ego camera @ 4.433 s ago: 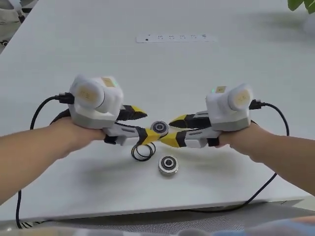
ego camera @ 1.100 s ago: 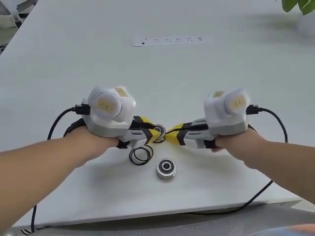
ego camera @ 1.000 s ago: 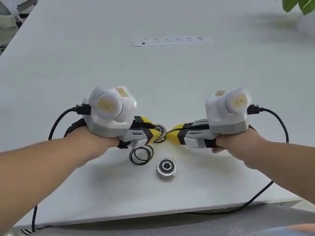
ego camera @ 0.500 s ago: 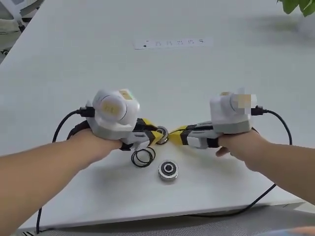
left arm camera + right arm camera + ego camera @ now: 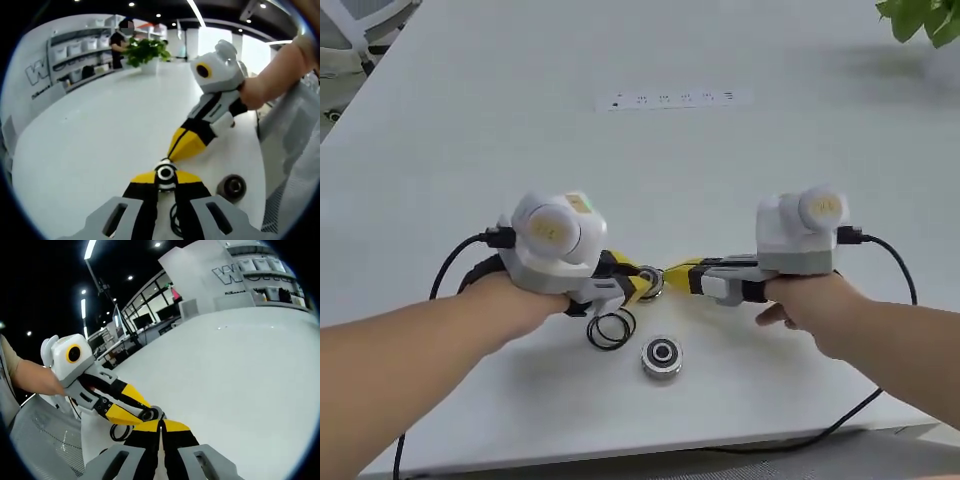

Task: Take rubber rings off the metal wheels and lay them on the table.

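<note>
Little has changed: our left gripper (image 5: 165, 179) still pinches the wheel (image 5: 165, 172) and the right gripper (image 5: 160, 424), jaws pressed together, still works its rim, so we judge no new ring has joined the rings (image 5: 610, 328) on the surface (image 5: 620, 160).

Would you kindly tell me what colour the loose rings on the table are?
The rings are black, clearest in the head view.

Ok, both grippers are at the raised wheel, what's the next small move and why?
Probably draw the right gripper back from the held wheel to peel off its rubber ring. The left gripper is shut on that wheel, and the right one's closed tips meet its edge, though I can't tell whether they pinch the ring. Loose rings lie on the table below.
</note>
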